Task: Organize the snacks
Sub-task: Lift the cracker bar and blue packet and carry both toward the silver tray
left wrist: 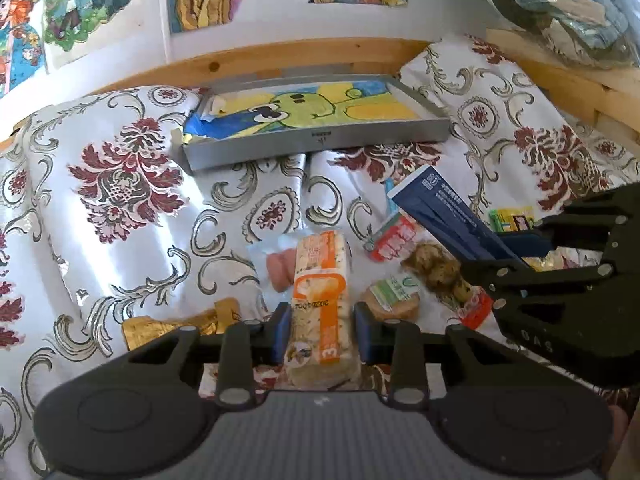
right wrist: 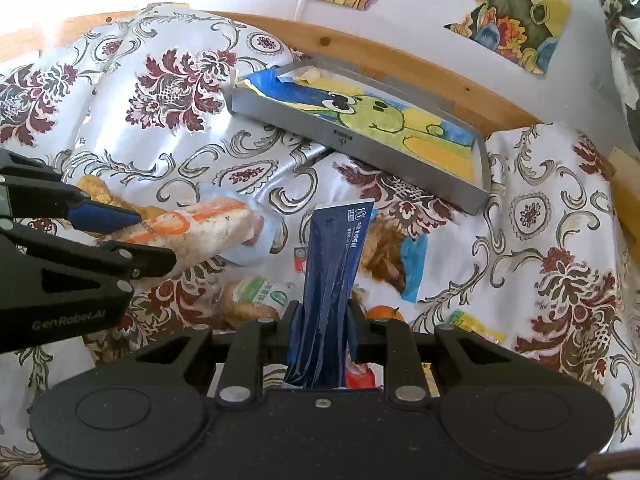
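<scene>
In the left wrist view, the left hand-held gripper (left wrist: 321, 334) at the bottom centre is clamped on an orange-and-white snack bar (left wrist: 320, 292), its blue pads pressing both long sides. The bar points toward the upper centre of the frame, where a grey tray (left wrist: 320, 138) with a cartoon drawing inside lies on the floral cloth (left wrist: 120, 208). Just left of the bar lies a clear pack of pink sausages (left wrist: 278, 270); to its right lie a round cake with a green label (left wrist: 394, 300) and a red-and-white packet (left wrist: 394, 238).

In the right wrist view, the right hand-held gripper (right wrist: 323, 334) at the bottom centre is closed on a dark blue packet (right wrist: 330, 276), which stands upright between its fingers. The tray sits in the upper right of that frame. A small orange fruit (right wrist: 382, 313) shows just right of the gripper's tips, and a yellow packet (right wrist: 478, 326) lies further right on the cloth.
</scene>
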A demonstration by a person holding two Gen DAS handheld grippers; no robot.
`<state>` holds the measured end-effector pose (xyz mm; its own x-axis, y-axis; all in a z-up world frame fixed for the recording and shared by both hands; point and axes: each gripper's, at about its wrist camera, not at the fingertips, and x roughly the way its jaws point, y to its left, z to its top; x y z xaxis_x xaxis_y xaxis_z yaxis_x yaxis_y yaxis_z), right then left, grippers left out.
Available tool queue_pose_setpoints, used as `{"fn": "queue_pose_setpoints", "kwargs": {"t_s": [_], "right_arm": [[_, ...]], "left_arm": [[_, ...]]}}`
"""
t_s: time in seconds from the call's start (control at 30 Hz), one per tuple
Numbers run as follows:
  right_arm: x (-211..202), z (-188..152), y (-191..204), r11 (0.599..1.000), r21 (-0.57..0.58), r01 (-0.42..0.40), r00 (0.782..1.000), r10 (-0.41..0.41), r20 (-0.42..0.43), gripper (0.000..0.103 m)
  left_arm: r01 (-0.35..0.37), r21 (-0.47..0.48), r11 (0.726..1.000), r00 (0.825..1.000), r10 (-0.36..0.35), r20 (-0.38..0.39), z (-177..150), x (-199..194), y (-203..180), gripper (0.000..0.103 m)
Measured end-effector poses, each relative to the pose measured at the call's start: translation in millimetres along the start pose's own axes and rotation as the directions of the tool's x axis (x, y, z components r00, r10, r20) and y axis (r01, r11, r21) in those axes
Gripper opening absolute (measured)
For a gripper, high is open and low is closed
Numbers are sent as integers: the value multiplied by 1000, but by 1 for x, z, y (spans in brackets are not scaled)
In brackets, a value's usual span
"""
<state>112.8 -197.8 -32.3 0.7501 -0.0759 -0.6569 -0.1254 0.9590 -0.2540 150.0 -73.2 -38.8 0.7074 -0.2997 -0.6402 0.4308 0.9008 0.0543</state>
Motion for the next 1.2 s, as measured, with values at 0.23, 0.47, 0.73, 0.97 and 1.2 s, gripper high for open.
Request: {"fn": "queue_pose_setpoints", "kwargs": {"t_s": [0.23, 0.47, 0.73, 0.97, 1.2], "right_arm": [[-6, 3, -1, 1000, 12, 10, 999, -11, 44, 24], [-20, 5, -4, 999, 15, 28, 993, -30, 117, 24], [-32, 11, -17, 999, 15, 47, 977, -49, 205, 24], [-32, 29, -37, 996, -8, 84, 949, -77, 307, 24], [-4, 56, -73, 996, 52, 79, 933, -92, 349, 24]], "left_arm": [[-9, -24, 1000, 998, 11, 65, 3, -12, 0, 35], [-10, -72, 997, 986, 21, 165, 9, -27, 1, 35], [-39, -81, 996, 967, 58, 247, 27, -34, -1, 35], [-63, -108, 992, 951, 93, 295, 57, -23, -5, 35], [-75, -160, 984, 940, 123, 318, 95, 2, -4, 36]]}}
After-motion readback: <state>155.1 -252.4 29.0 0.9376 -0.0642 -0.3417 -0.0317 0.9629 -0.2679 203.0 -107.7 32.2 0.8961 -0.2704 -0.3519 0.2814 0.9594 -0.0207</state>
